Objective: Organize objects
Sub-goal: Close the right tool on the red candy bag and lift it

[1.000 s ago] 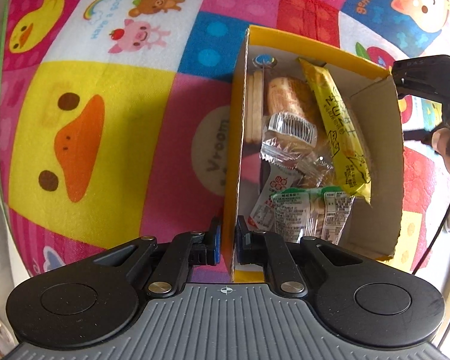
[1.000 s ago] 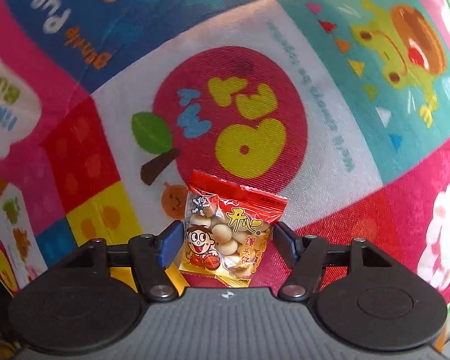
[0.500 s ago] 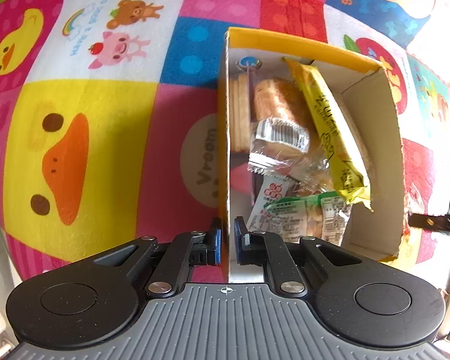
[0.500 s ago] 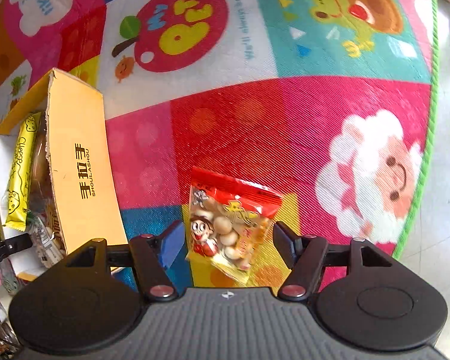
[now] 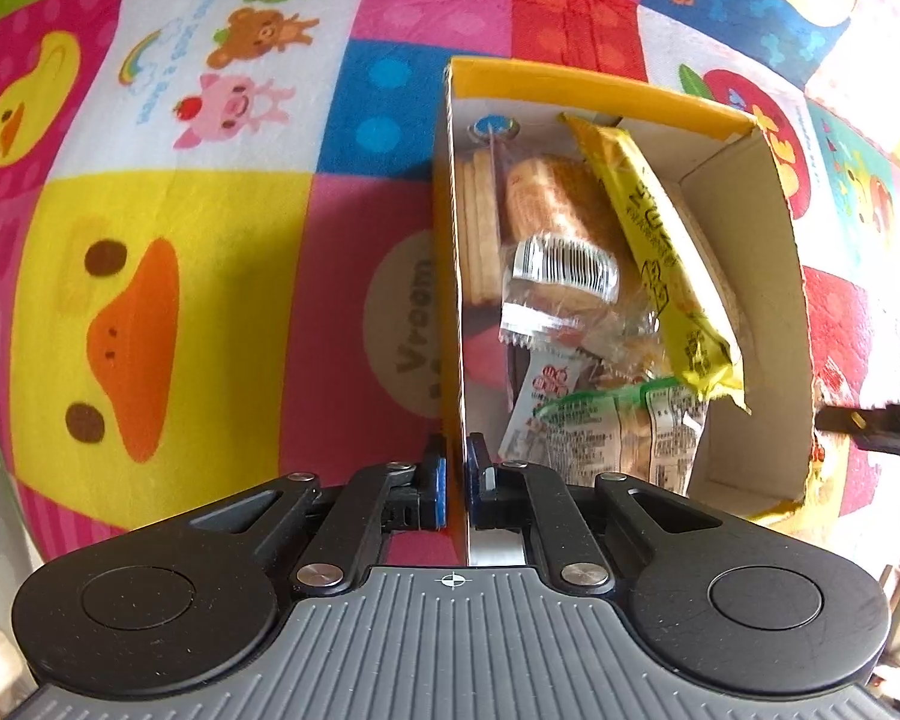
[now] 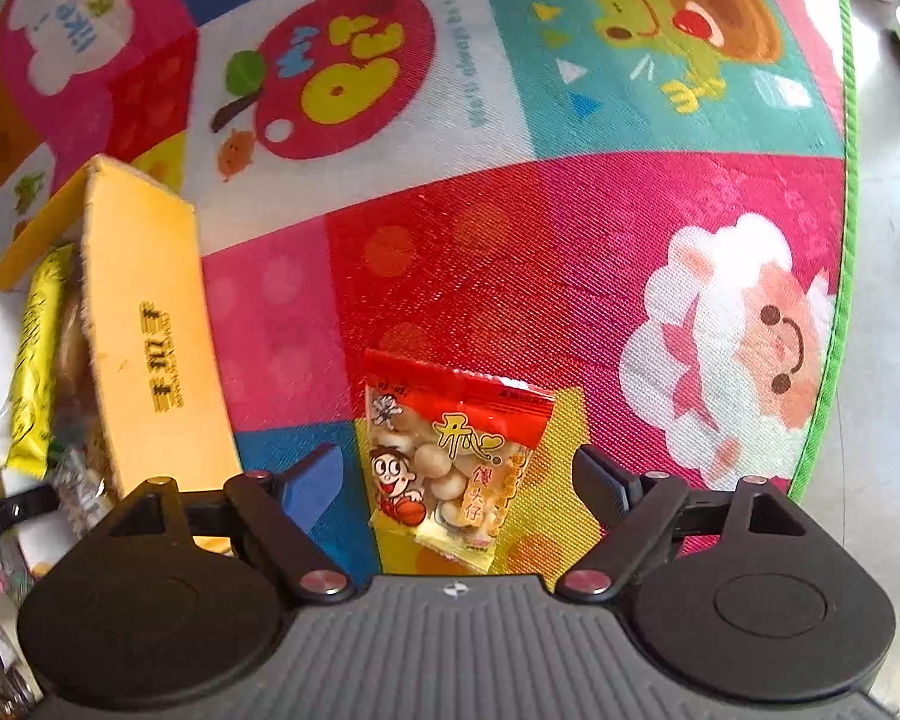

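A yellow cardboard box (image 5: 744, 120) stands open on the play mat, holding several snack packets, among them a long yellow bar (image 5: 660, 252) and a barcoded clear wrapper (image 5: 564, 267). My left gripper (image 5: 457, 480) is shut on the box's near left wall. In the right wrist view the box (image 6: 144, 336) is at the left. A red snack bag of round biscuits (image 6: 450, 456) lies on the mat between the fingers of my right gripper (image 6: 462, 474), which is open and not touching it.
A colourful cartoon play mat (image 6: 510, 276) covers the floor; its green edge (image 6: 840, 300) and bare grey floor are at the right. A black part of the other gripper (image 5: 870, 426) pokes in at the box's right side.
The right gripper swung away from the apple picture to beside the box, then lowered closer to the snack bag, still open. The left gripper kept its hold on the box wall.
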### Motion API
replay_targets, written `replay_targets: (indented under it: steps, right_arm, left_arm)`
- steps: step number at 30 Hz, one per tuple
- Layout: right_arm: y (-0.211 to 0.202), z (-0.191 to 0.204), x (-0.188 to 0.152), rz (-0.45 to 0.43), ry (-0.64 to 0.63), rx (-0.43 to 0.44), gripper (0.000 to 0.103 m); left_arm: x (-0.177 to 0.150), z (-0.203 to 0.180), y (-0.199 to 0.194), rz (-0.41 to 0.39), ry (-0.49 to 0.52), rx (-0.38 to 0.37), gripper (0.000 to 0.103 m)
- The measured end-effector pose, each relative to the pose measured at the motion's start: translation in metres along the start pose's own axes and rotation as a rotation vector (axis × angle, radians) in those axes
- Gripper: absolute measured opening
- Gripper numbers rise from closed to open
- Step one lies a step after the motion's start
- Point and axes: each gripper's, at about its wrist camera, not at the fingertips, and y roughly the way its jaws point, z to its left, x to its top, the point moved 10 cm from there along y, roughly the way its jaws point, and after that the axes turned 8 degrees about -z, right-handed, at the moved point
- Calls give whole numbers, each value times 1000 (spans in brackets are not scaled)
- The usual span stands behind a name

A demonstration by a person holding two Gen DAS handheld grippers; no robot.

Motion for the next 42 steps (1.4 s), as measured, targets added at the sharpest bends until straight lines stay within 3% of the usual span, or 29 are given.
replay_targets:
  steps: [3, 6, 8, 13, 23, 32, 42]
  right_arm:
    - [16, 7, 0, 21, 35, -49, 84]
    - [22, 20, -2, 19, -68, -126, 83]
    - [19, 29, -6, 4, -142, -145, 66]
    - [-5, 35, -27, -3, -128, -147, 63]
    - [-110, 47, -90, -105, 85, -60, 63]
    - [-166, 130, -128, -115, 64, 23, 63]
    - [-204, 186, -131, -160, -34, 44, 63]
  left_arm:
    - [-6, 0, -1, 5, -6, -1, 8]
    - [-13, -2, -1, 18, -5, -20, 9]
    - [-16, -2, -1, 18, 5, -34, 9]
    - [-17, 0, -1, 18, 51, -80, 9]
    - [-8, -3, 6, -14, 174, -160, 13]
    - [-8, 18, 2, -17, 66, -195, 13]
    - [-8, 18, 3, -36, 39, -231, 14]
